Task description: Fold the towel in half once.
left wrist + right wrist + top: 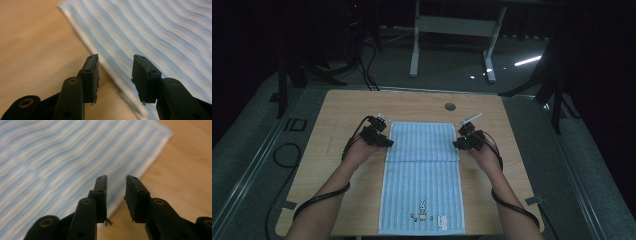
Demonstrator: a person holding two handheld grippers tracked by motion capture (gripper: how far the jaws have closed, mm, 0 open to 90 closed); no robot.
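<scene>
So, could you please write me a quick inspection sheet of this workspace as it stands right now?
Surface: light wooden table, a round grommet hole near its far edge.
Job's things: blue striped towel lying flat lengthwise, a crease across it, a small rabbit print near the person's end.
Clutter: nothing seen.
Grippers: left gripper open at the towel's left edge; right gripper open at the towel's right edge; neither holds cloth.
Cables: one trails back along each forearm; more black cables on the floor beyond the table.
Surroundings: dark room, grey floor, a white table frame behind.
</scene>
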